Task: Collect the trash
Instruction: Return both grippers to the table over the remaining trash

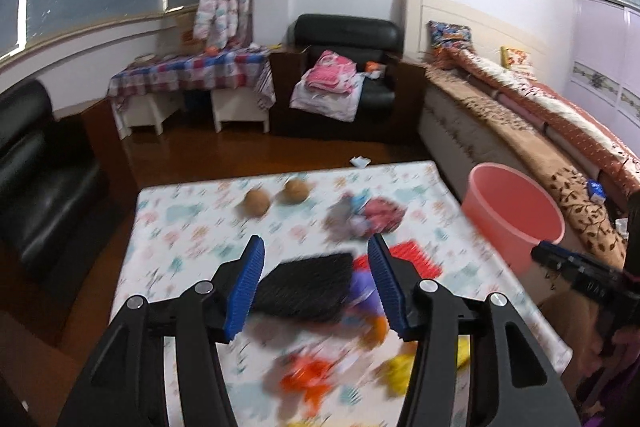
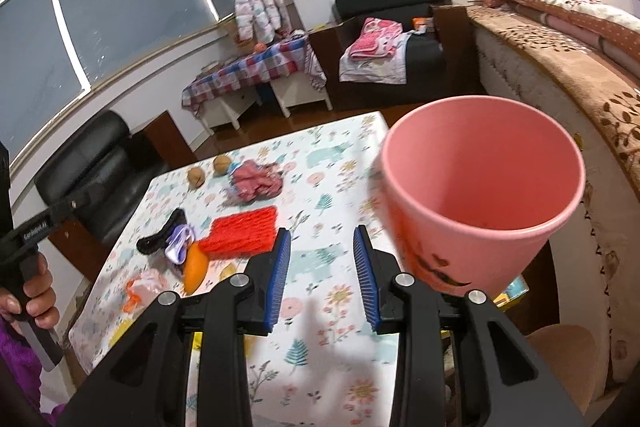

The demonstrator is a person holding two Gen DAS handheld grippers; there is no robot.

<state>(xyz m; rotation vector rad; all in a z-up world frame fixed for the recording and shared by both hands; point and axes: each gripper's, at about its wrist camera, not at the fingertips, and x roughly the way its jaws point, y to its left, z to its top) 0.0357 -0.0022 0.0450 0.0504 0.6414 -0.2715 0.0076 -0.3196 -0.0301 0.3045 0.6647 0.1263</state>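
Below the left gripper [image 1: 316, 247] (jaws wide, empty) lies a black brush [image 1: 308, 283]; right gripper [image 2: 322, 241] likewise.

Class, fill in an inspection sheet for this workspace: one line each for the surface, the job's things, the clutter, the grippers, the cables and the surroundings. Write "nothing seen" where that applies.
Surface: table under a floral-print cloth.
Job's things: pink bucket at the table's right edge, looks empty; scattered items include a red ridged piece, an orange piece, a crumpled pink-red bundle, and a black piece.
Clutter: two brown round objects at the far end.
Grippers: left gripper open over the black piece; right gripper open, holding nothing.
Cables: nothing seen.
Surroundings: black armchair with folded clothes, bed on the right, white scrap on the floor.
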